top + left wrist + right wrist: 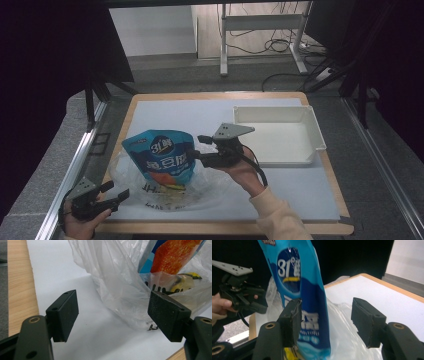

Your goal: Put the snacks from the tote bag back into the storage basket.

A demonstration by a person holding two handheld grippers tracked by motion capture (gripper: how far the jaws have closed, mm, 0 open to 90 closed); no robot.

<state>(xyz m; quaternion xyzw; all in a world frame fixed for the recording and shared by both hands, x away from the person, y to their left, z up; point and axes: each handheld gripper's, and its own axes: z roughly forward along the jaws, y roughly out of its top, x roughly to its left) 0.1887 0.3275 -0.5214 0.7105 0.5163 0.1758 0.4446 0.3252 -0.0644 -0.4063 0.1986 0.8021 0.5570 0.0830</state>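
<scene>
- Blue pouch (162,156) stood upright in the mouth of a clear plastic bag (131,176) at the near left of the surface (300,192), its lower part down among the folds.
- Judging by that, the step in hand was lifting the pouch out of the bag, about midway: top clear, bottom not yet free.
- Right hand-held gripper (196,148) was at the pouch's right edge. In the right gripper view its jaws stood apart, the left pad (292,321) against the pouch face and the right pad clear of it, so nothing was clamped.
- Left hand-held gripper (116,191) sat at the near left corner, jaws apart and bare, aimed at the bag's near side without touching it.
- Next, I judged, the right jaws needed to close firmly on the pouch while the left pinned or pinched the bag, so the film would not ride up with the pouch.
- Bag also held a yellow item (183,282) under the pouch; what it was I could not tell.
- White tray (310,117) lay far right, well apart, with nothing in it; it looked the likely place for the pouch.
</scene>
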